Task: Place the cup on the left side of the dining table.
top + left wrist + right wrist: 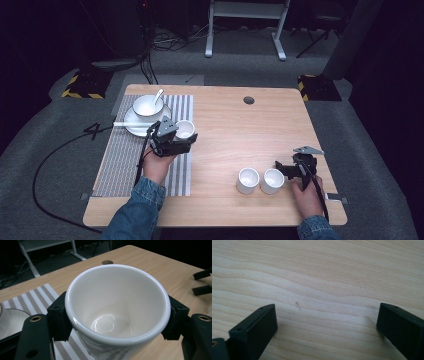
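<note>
Left gripper view shows your left gripper [117, 322] clamping a glossy white cup [117, 307], empty inside, held over the striped mat's [37, 297] edge; your right gripper [324, 325] gapes above bare table [324, 270].

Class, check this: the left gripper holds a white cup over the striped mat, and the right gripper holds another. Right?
Not quite. The left gripper grips the white cup by the striped mat, but the right gripper view shows the right gripper open over bare table.
</note>
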Action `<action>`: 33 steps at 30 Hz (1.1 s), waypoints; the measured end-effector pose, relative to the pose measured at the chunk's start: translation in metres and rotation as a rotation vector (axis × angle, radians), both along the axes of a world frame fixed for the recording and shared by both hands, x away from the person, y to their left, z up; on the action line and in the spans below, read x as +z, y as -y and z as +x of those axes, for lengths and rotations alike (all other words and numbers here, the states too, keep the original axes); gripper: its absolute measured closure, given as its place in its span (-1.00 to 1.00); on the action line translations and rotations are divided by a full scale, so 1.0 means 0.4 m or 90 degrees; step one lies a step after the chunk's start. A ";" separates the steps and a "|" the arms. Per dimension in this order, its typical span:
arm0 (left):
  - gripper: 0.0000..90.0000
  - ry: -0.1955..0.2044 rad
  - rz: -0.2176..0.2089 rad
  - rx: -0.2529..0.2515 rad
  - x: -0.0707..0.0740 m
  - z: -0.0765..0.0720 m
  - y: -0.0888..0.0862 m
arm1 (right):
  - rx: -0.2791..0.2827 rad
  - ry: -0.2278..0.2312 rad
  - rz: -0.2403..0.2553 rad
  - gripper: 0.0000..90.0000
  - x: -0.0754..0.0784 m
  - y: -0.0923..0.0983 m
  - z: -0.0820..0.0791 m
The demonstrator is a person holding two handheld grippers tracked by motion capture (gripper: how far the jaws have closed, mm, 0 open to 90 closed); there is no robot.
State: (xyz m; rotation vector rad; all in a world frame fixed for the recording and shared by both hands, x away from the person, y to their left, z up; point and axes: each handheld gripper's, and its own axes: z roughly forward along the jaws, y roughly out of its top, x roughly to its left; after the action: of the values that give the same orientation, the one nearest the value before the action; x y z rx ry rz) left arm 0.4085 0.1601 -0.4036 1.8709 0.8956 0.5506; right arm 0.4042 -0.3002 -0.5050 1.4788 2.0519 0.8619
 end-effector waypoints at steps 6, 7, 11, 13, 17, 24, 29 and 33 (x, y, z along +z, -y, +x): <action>-0.39 -0.028 0.001 0.035 -0.038 0.047 -0.035 | 0.000 0.000 0.000 -0.93 0.000 0.000 0.000; -0.39 -0.028 0.001 0.035 -0.038 0.047 -0.035 | 0.000 0.000 0.000 -0.93 0.000 0.000 0.000; -0.39 -0.053 0.007 0.061 -0.069 0.080 -0.053 | 0.000 0.000 0.000 -0.93 0.000 0.000 0.000; -0.39 -0.065 0.011 0.072 -0.084 0.094 -0.060 | 0.000 0.000 0.000 -0.93 0.000 0.000 0.000; -0.39 -0.098 0.026 0.088 -0.113 0.116 -0.071 | 0.000 0.000 0.000 -0.93 0.000 0.000 0.000; -0.39 -0.141 0.037 0.120 -0.164 0.141 -0.092 | 0.000 0.000 0.000 -0.93 0.000 0.000 0.000; -0.39 -0.137 0.043 0.117 -0.185 0.147 -0.084 | 0.000 0.000 0.000 -0.93 0.000 0.000 0.000; -0.39 -0.132 0.044 0.116 -0.195 0.151 -0.076 | 0.000 0.000 0.000 -0.93 0.000 0.000 0.000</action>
State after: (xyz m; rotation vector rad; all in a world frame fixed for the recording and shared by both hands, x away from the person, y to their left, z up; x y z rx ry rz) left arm 0.4691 0.1905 -0.4815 1.9449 1.2066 0.5092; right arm 0.4042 -0.3002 -0.5050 1.4784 2.0521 0.8619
